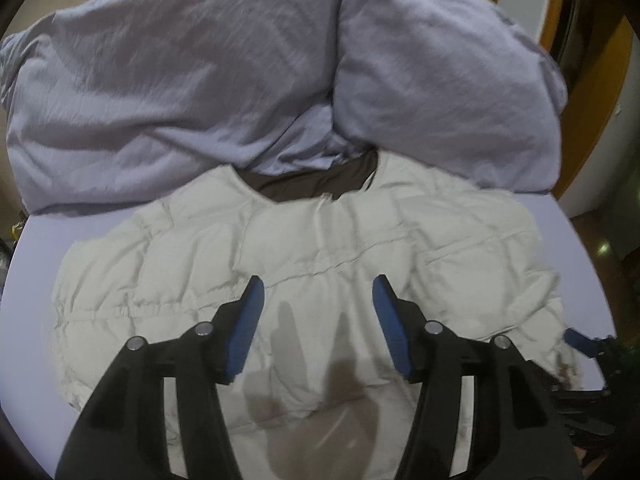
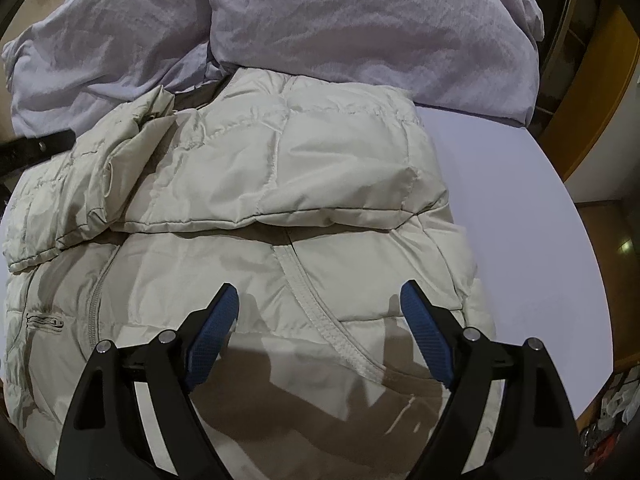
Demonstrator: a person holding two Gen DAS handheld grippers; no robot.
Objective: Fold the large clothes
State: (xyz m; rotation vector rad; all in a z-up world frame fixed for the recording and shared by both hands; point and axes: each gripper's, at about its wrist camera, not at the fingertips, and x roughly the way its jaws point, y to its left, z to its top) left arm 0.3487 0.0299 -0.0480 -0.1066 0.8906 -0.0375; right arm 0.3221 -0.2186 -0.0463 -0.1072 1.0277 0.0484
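Two grippers noted over jacket lying on bed before duvet; sleeve section already turned over body, puffy and liable to spring back or slide open if next fold drags slick shell instead of lifting it. Left gripper half spread, nothing between jaws, poised above jacket. Right gripper spread wide, empty, straddling curved seam, contact not determinable.

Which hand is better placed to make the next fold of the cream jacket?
Probably the right. Its gripper hangs open over the jacket beside the free side edge and the sleeve already folded across. The left gripper, also open, is over the flat middle, away from any edge.
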